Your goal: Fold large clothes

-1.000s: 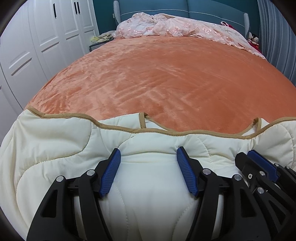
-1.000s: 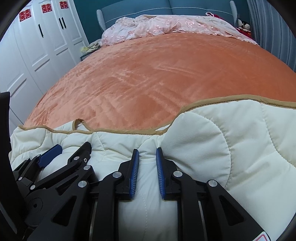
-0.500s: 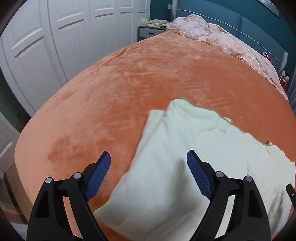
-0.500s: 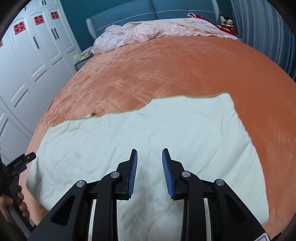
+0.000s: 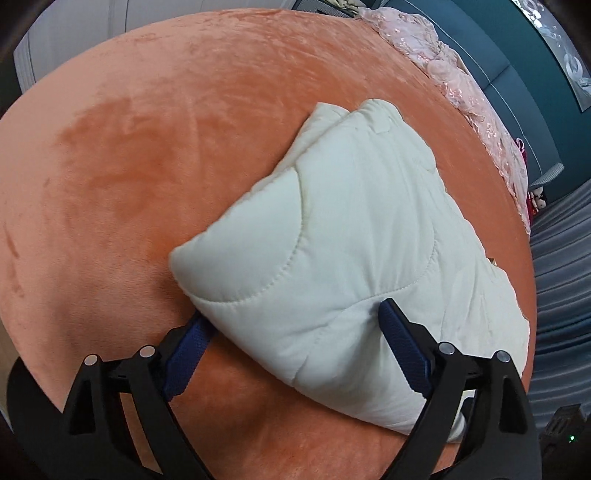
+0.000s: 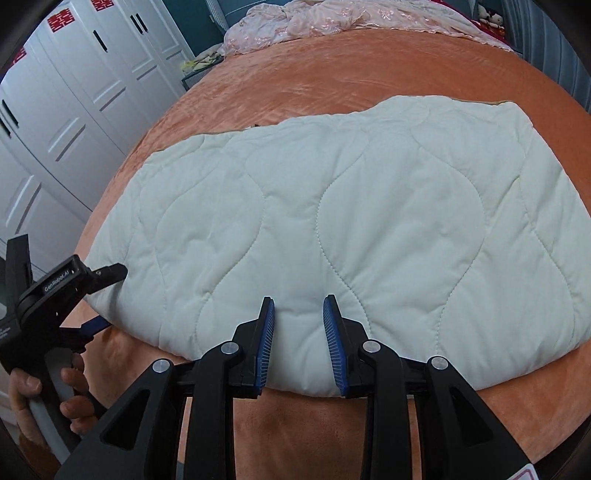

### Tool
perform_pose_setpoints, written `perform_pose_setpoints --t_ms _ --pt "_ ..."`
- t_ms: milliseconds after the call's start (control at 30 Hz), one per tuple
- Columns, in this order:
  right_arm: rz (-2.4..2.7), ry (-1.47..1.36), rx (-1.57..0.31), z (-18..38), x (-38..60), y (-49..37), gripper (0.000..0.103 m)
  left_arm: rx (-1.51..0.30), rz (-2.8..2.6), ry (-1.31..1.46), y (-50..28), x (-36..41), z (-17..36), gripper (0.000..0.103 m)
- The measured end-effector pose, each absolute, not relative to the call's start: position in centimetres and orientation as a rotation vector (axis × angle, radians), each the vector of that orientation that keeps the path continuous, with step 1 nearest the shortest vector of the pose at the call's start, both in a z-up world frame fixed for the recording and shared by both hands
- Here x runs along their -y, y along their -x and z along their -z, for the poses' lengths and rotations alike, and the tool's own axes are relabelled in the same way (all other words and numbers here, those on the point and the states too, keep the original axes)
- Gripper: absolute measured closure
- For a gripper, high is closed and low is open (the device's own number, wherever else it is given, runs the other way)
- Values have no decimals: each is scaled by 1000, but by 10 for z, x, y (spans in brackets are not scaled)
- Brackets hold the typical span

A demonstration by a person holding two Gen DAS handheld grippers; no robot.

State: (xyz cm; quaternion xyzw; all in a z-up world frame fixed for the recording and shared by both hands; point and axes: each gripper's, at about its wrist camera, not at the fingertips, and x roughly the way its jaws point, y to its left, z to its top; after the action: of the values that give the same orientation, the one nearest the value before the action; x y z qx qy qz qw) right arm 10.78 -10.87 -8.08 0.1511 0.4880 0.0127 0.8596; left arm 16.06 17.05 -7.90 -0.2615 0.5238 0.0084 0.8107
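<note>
A cream quilted garment (image 6: 351,229) lies folded on the orange bed cover (image 6: 332,66); it also shows in the left wrist view (image 5: 351,236). My left gripper (image 5: 291,328) is open, with one finger under the garment's near left corner and the other resting on top. It shows in the right wrist view (image 6: 107,295) at that corner, held by a hand. My right gripper (image 6: 299,325) is partly open, its fingers over the garment's near edge, gripping nothing.
White wardrobe doors (image 6: 66,110) stand to the left of the bed. A pink lace cover (image 6: 332,18) lies bunched at the headboard end. Grey curtains (image 5: 561,258) hang on the right. The bed's near edge is just below the grippers.
Both grippers lifted off the garment and drew back, then came down at its near edge. The left gripper swung to the left corner and straddles it. The right gripper's fingers opened a little.
</note>
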Motion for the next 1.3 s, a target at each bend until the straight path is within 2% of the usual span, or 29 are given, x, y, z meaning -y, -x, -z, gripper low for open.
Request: perform_pose_setpoints --t_ms 167,200,233,267,333,400,533,700,933,1100,1300 --pt "-24 -324 -1056 91 111 -114 74 -1114 -32 588 -166 -162 82 14" --pt "-24 -326 -1061 93 112 -115 74 -1114 -30 579 -168 -160 81 21" --pt "-24 -326 -1066 94 112 -117 74 -1112 -14 575 -168 -158 79 34" --pt "-23 -327 -1069 96 112 -117 74 -1108 -4 558 -168 -155 74 39" --pt "-20 -332 -1073 98 114 -117 74 -1085 1 514 -165 -150 61 60" --pt "-16 -332 -1078 97 114 -116 74 -1046 29 486 -159 -148 42 74" --pt "-22 -331 -1097 93 112 -111 74 -959 139 484 -141 -147 -5 85" --pt "-107 -377 -1129 85 99 -91 74 -848 246 364 -108 -129 -61 87" --pt "-297 -431 -1186 86 44 -69 76 -769 278 274 -77 -128 -103 88" --pt "-336 -451 -1220 91 33 -74 77 -766 317 179 -74 -102 -107 88" --pt "-292 -472 -1175 66 73 -59 77 -787 389 110 -75 -55 -99 87"
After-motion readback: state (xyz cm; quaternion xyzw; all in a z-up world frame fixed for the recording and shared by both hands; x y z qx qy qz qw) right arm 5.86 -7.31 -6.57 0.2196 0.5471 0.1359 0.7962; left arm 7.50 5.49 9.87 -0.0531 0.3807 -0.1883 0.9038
